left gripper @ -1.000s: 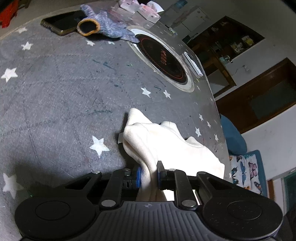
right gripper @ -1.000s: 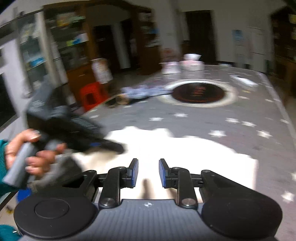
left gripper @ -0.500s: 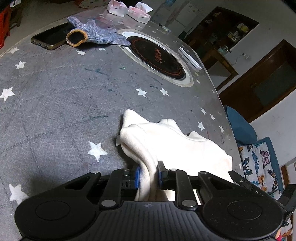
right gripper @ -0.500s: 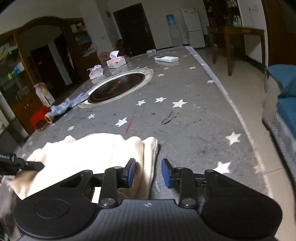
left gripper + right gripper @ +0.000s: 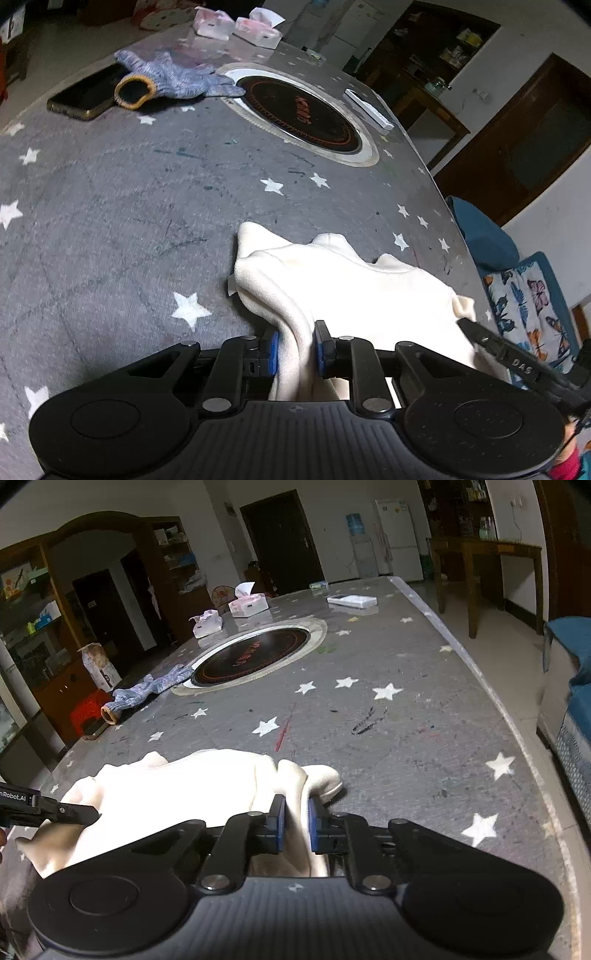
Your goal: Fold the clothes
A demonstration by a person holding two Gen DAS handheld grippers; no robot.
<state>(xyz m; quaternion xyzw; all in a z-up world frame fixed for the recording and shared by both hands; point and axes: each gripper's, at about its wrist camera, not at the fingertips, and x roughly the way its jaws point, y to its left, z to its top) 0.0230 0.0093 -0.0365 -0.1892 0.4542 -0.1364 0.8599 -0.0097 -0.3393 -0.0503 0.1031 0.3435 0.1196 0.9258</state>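
A cream white garment (image 5: 354,291) lies bunched on the grey star-patterned table (image 5: 110,206), near its front edge. My left gripper (image 5: 295,347) is shut on a fold at the garment's left side. My right gripper (image 5: 295,821) is shut on a fold at the garment's (image 5: 177,786) right side. Each gripper shows at the edge of the other's view: the right one in the left wrist view (image 5: 517,363), the left one in the right wrist view (image 5: 55,808). The cloth between them is loosely crumpled.
A round black induction plate (image 5: 303,110) is set into the table beyond the garment. A blue knit glove (image 5: 166,79) and a phone (image 5: 85,96) lie far left. Tissue boxes (image 5: 236,26) and a white remote (image 5: 369,110) lie at the far end. A blue sofa (image 5: 576,686) stands right of the table.
My right gripper swung round to the garment's right side and closed on a fold there. My left gripper kept its hold on the left fold.
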